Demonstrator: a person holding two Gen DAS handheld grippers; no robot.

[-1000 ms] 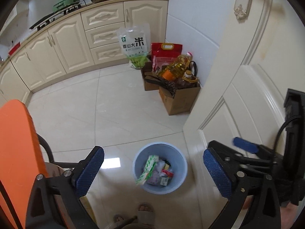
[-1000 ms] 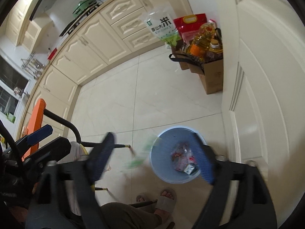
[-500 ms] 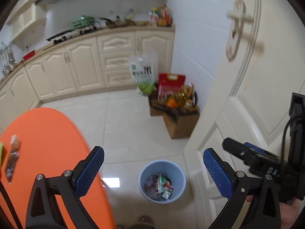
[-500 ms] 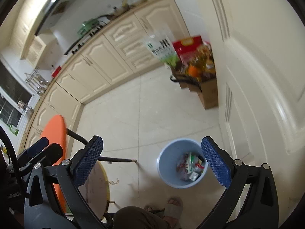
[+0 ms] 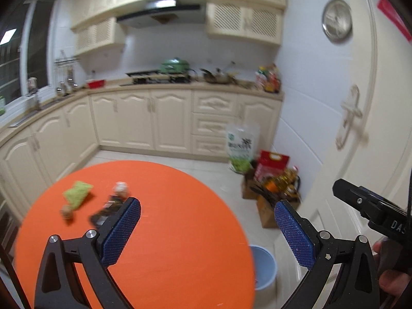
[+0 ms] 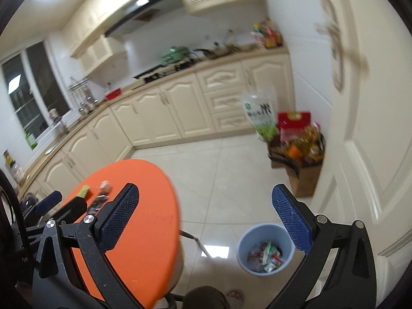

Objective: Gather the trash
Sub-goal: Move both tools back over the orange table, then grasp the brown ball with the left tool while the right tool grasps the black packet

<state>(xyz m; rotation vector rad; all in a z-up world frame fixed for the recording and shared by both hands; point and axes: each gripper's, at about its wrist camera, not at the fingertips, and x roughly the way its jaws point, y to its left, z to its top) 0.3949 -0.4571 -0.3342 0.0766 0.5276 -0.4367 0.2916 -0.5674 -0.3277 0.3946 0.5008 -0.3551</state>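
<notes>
Orange table (image 5: 180,231) carries scattered trash (image 5: 77,194) at its far left; the blue bin (image 6: 265,248), part filled, sits on the floor right. Left gripper (image 5: 206,231) and right gripper (image 6: 206,216) both gape, empty.

Near half of orange table (image 5: 167,231) bare. Wrappers: green (image 5: 77,193), dark (image 5: 105,212), cluster at far left edge. Blue bin (image 6: 265,248) mouth unobstructed, hemmed by table edge left, door (image 6: 373,128) right. Cardboard box (image 6: 303,175) further along door.
</notes>
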